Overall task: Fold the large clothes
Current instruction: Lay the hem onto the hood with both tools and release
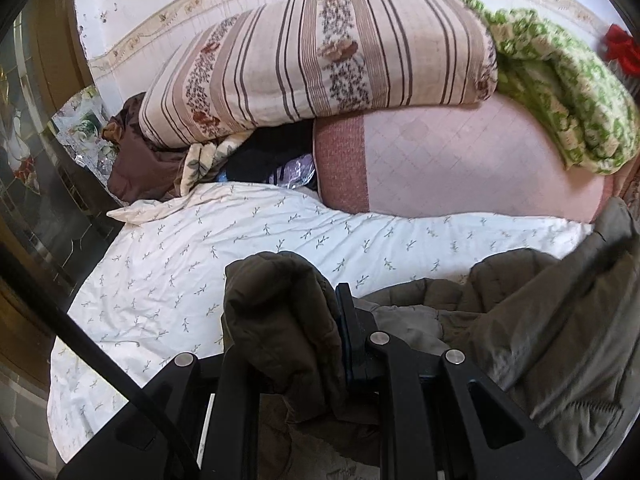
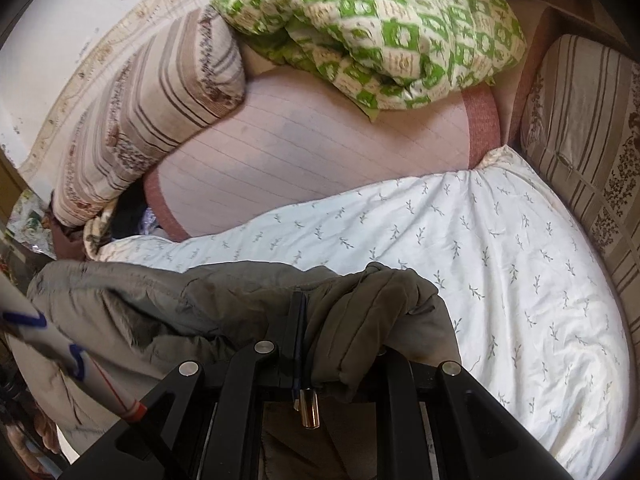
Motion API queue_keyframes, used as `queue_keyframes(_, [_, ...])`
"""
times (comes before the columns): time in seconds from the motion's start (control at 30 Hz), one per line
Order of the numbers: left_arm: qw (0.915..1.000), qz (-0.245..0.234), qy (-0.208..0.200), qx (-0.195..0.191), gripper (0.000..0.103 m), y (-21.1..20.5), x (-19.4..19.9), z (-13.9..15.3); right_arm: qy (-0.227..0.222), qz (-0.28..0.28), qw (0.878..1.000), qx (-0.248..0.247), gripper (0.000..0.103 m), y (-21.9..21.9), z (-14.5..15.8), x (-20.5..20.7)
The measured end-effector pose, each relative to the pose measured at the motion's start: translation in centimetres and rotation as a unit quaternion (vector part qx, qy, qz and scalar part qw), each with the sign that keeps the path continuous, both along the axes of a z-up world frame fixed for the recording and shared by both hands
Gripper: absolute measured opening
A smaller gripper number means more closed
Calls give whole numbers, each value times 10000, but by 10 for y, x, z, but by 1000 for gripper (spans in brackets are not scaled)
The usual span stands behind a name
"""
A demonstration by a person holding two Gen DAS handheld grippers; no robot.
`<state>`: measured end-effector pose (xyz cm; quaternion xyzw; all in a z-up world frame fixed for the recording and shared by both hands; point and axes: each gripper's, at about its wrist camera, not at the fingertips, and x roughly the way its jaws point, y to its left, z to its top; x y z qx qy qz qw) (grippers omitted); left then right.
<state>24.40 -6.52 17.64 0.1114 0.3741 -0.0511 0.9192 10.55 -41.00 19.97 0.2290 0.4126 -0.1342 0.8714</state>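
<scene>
While both hands hold their tools out over the bed, the left gripper (image 1: 340, 320) is clenched on a bunched fold of the olive padded jacket (image 1: 540, 340), whose dark fabric bulges up just left of the one finger (image 1: 345, 312) that shows, hiding the other finger. Left of that gripper the white sprigged sheet (image 1: 168, 280) lies wrinkled but flat; ahead of it a striped quilt (image 1: 320, 60) is piled against the wall, with a pink mat (image 1: 460, 160) spread below it and a green patterned quilt (image 1: 568, 100) slumped further to the right. To the gripper's right the rest of the jacket hangs in loose folds above the sheet. Further right, the right gripper (image 2: 300, 312) is likewise clamped on the jacket's edge, the cloth humped over its right finger and trailing off to its left in a long grey-green swag. A metal zip pull (image 2: 310, 412) dangles just below those closed fingers. Right of that gripper, more bare sheet runs to a striped cushion (image 2: 592, 140) at the bed's edge.
</scene>
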Motion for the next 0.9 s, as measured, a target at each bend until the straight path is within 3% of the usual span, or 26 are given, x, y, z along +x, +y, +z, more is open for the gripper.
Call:
queue_keyframes(0.43, [9983,212,510,172,19,-23,64,-72,495,-167,9986,65,15,-18,-64,52])
queue_keyframes(0.73, [9958,341,843,88,20,-38,100,-120,678,-282,9971,175,15,-28,-107,76])
queue_keyframes(0.9, [9943,383,990,-30,22,-41,111,-140,626,-256,9977,-88,15,-23,-126,85])
